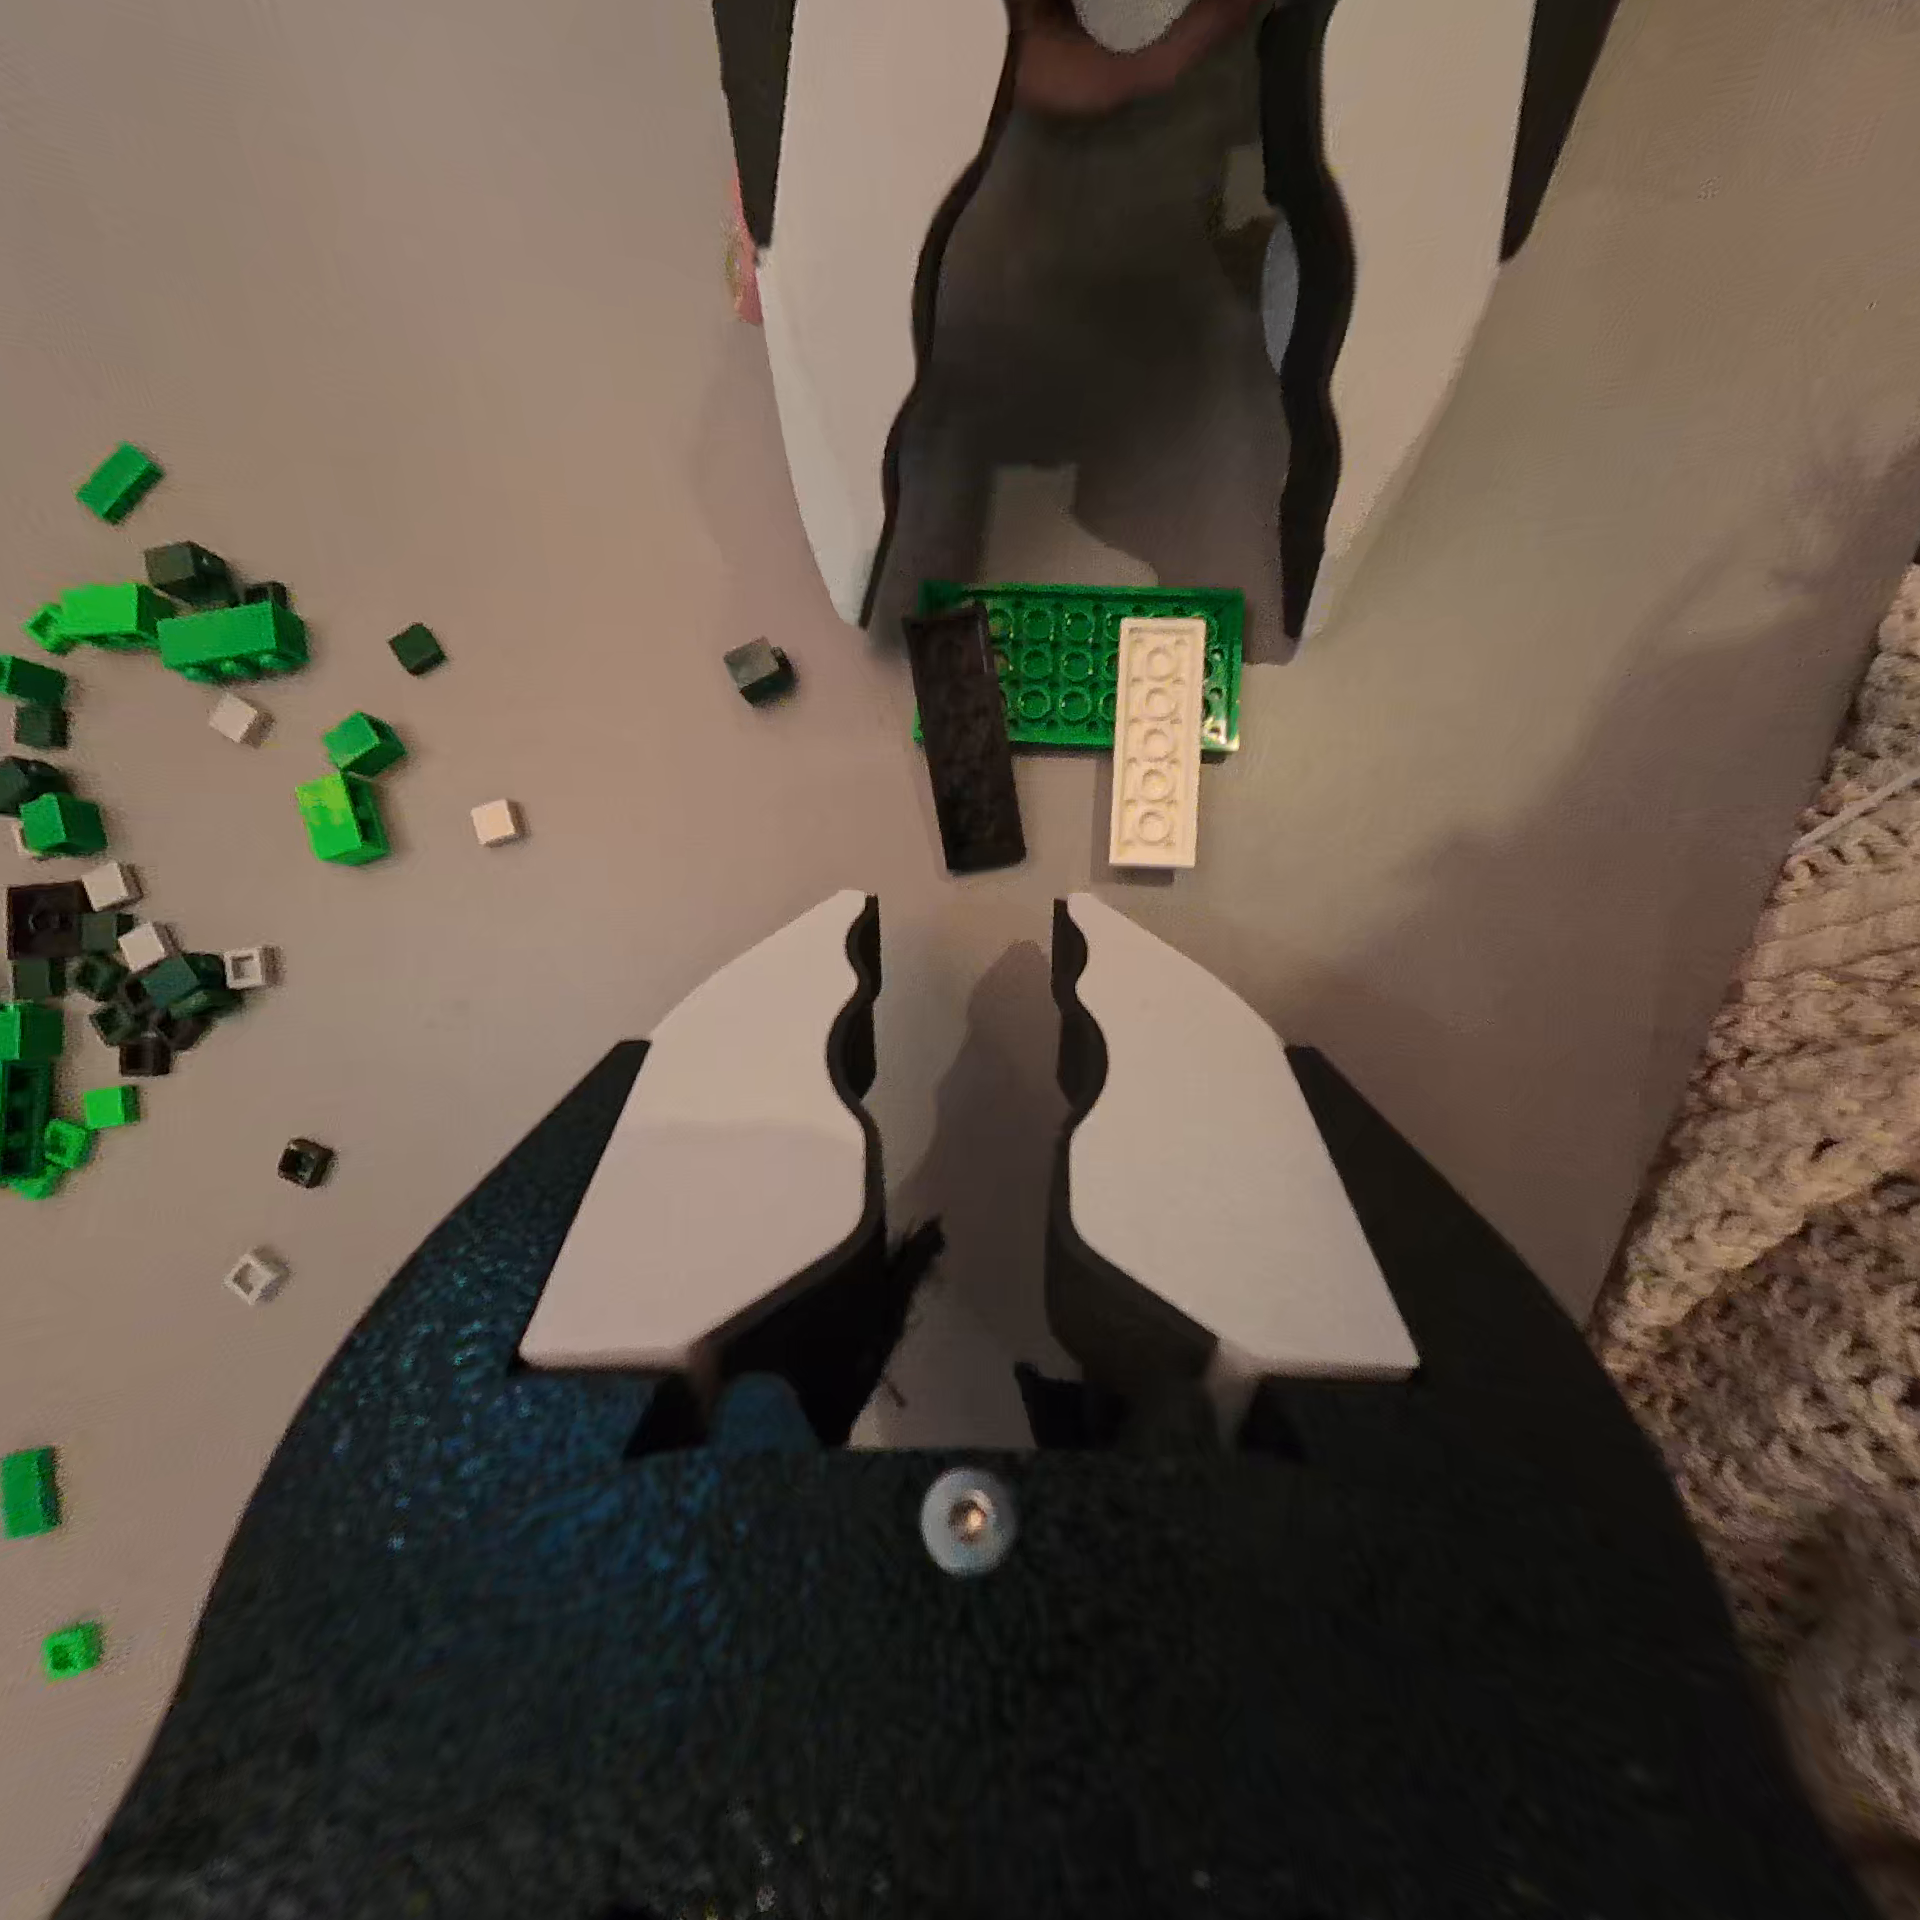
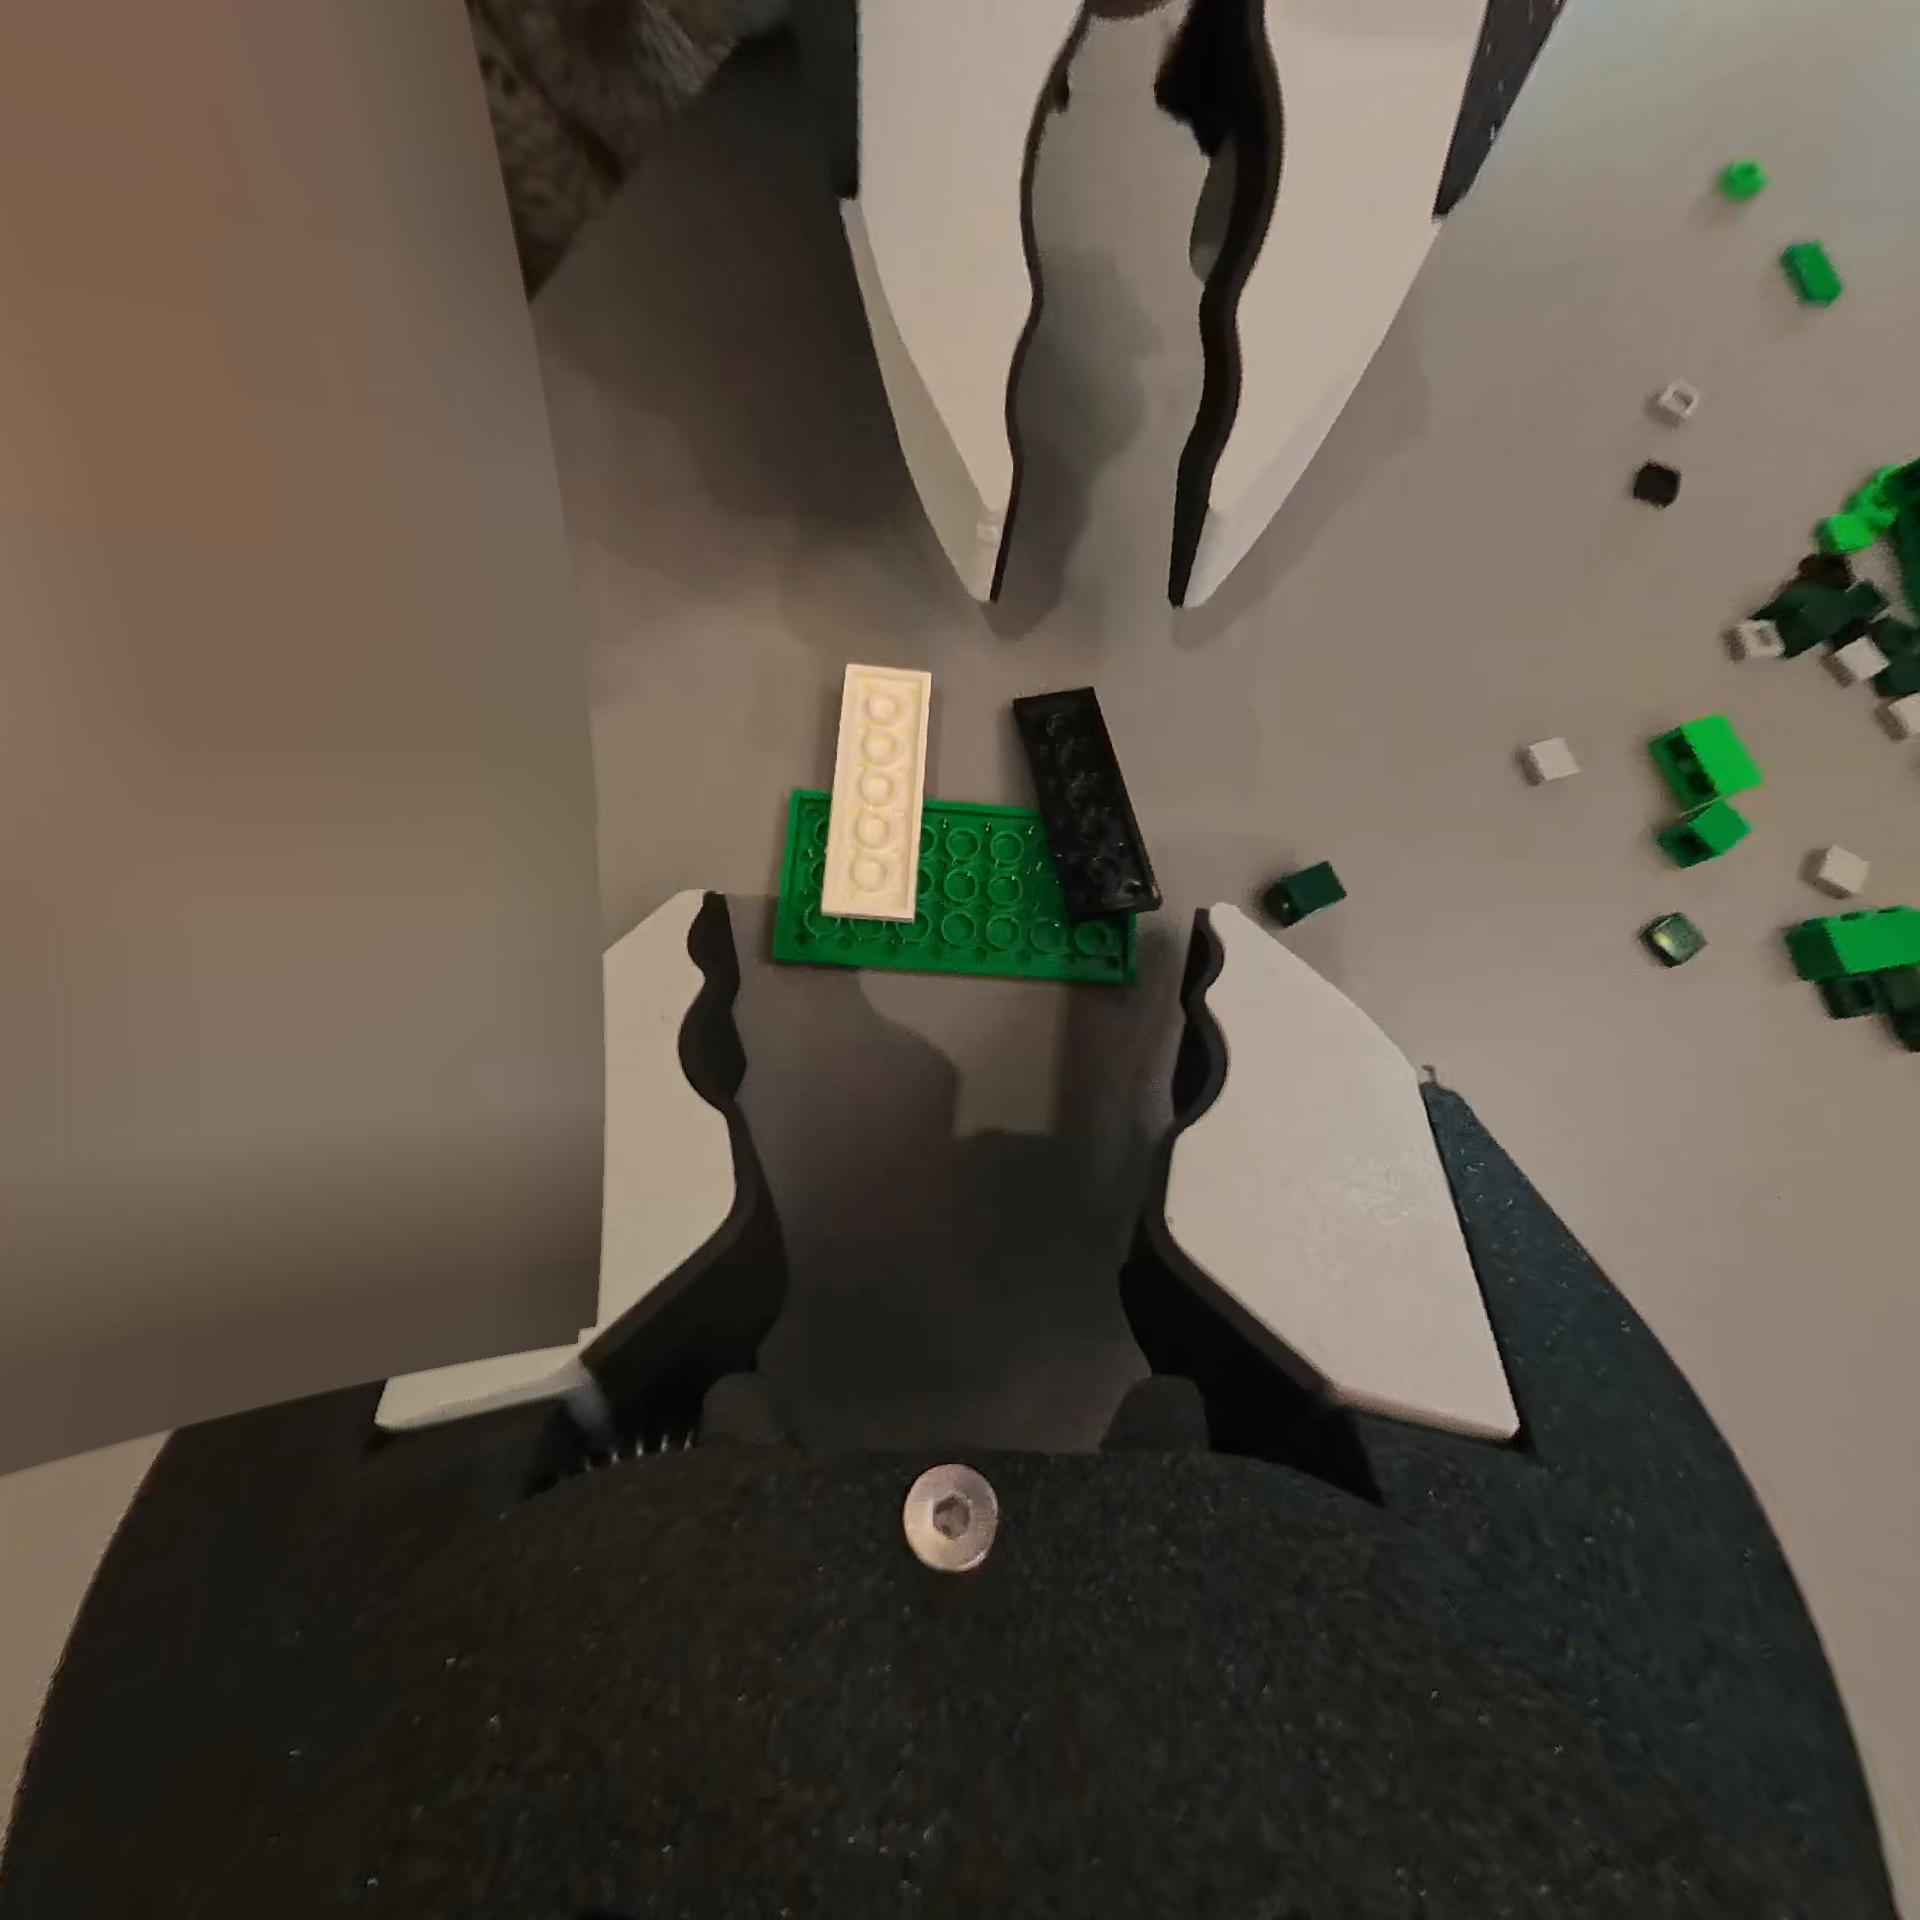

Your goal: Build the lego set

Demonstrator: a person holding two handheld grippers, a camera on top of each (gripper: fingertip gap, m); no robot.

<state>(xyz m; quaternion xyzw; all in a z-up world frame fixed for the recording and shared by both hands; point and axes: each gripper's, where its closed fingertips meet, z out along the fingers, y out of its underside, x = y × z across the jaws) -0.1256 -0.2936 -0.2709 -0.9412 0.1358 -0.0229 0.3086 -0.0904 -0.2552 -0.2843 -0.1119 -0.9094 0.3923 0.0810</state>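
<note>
A flat green plate [image 1: 1070, 665] lies on the grey table between the two grippers. A white plate [image 1: 1158, 743] and a black plate [image 1: 966, 743] each lie partly on it and overhang its edge toward my left gripper; the black one is askew. My left gripper [image 1: 963, 914] is slightly open and empty, its tips just short of the two plates. My right gripper [image 2: 956, 914] is wide open and empty, its tips flanking the green plate [image 2: 966, 925]. The right wrist view also shows the white plate [image 2: 881, 795], the black plate [image 2: 1086, 800] and my left gripper [image 2: 1083, 592].
A scatter of loose green, dark green, white and black bricks [image 1: 125, 831] lies to the left, on the right in the right wrist view [image 2: 1818, 727]. One dark green brick [image 1: 764, 670] sits near the plates. A knitted blanket [image 1: 1766, 1143] borders the right side.
</note>
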